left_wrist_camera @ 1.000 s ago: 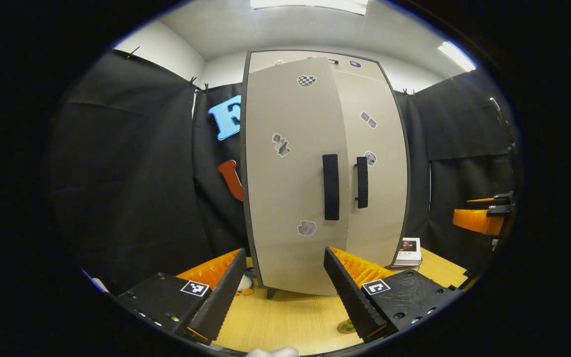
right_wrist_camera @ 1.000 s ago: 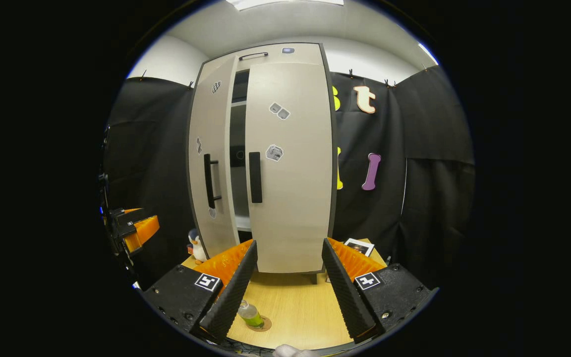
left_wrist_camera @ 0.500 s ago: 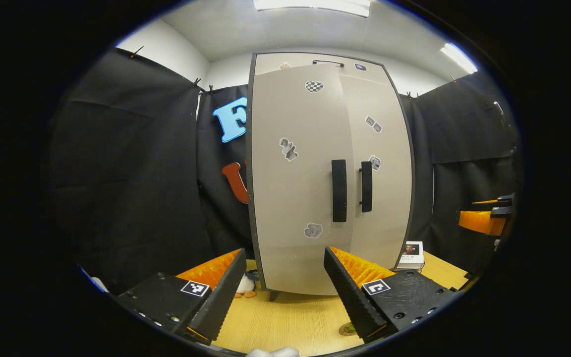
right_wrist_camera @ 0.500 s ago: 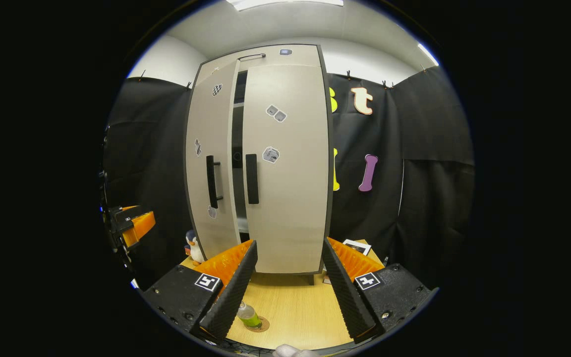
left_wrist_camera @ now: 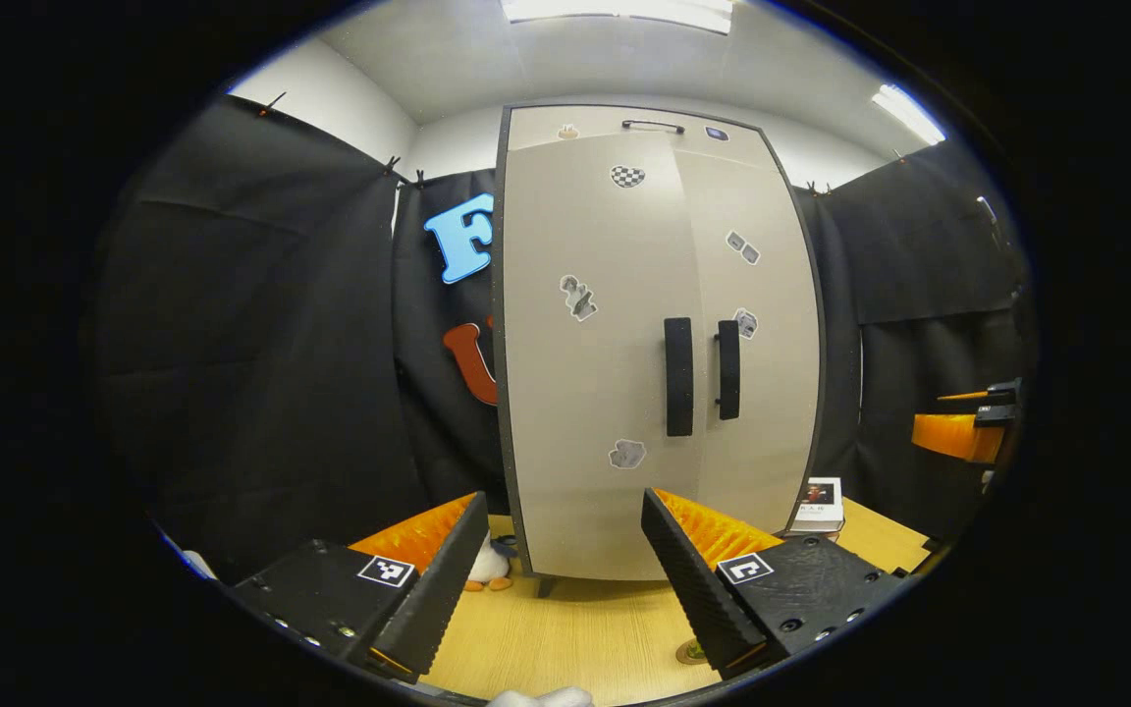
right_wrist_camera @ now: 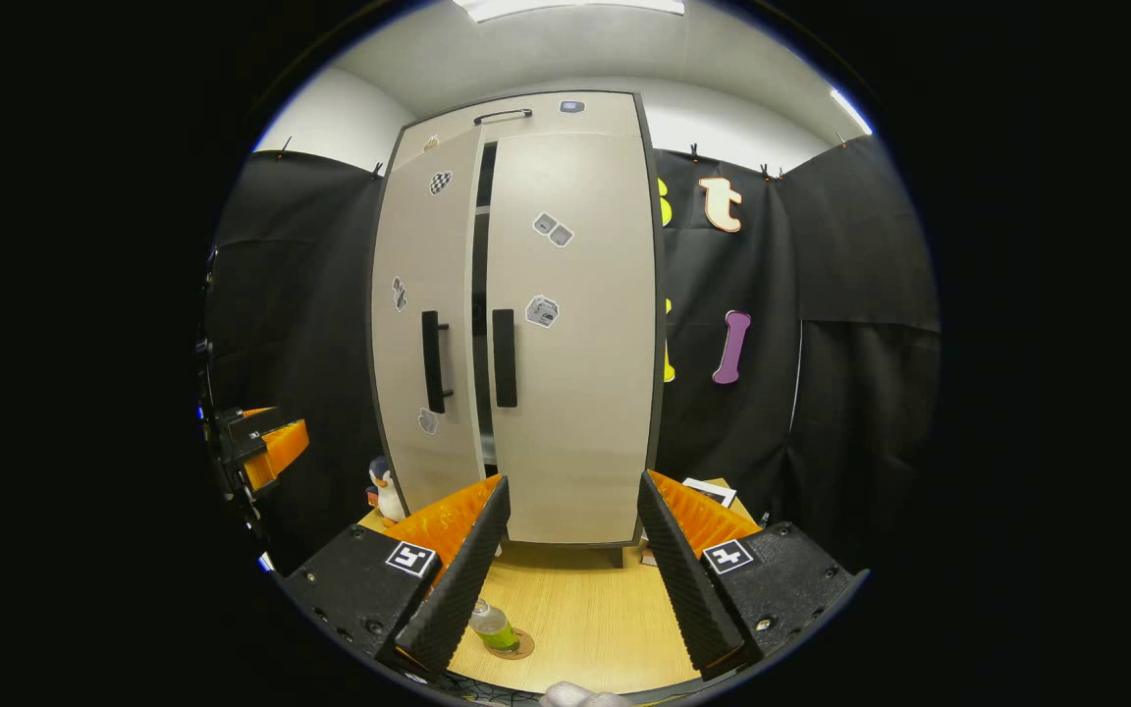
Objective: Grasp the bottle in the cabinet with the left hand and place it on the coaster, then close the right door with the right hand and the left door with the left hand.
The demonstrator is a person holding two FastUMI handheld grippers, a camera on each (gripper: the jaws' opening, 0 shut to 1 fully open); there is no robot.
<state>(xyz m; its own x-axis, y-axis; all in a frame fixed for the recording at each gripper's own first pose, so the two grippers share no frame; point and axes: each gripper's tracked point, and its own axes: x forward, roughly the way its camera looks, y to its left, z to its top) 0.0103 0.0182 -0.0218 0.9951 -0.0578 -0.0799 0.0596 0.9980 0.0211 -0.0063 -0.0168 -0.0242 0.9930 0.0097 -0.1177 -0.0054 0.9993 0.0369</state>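
Left gripper view: the left gripper (left_wrist_camera: 561, 560) hangs near the camera with its fingers spread wide and nothing between them, held back from the cabinet (left_wrist_camera: 659, 344). The left door (left_wrist_camera: 590, 353) sits almost flush with the right door (left_wrist_camera: 757, 334); the two black handles (left_wrist_camera: 679, 376) stand just beside each other. That fits the last step, the push on the left door being finished. The other gripper (left_wrist_camera: 958, 432) waits at the far right edge, clear of the doors. A bit of the coaster (left_wrist_camera: 691, 652) peeks out low by the right finger, on the wooden table (left_wrist_camera: 575, 638). Against a second ago, the left door has swung inward and its top edge lines up with the cabinet frame.

Right gripper view: the right gripper (right_wrist_camera: 565, 565) is also wide apart and empty, parked in front of the shut right door (right_wrist_camera: 570, 334). The bottle (right_wrist_camera: 495, 625) stands on the coaster (right_wrist_camera: 516, 643), near on the table, so placing is done. A thin dark gap (right_wrist_camera: 480, 324) shows between the doors; earlier it was clearly wider, with shelves visible. A penguin toy (right_wrist_camera: 386, 489) sits left of the cabinet base.
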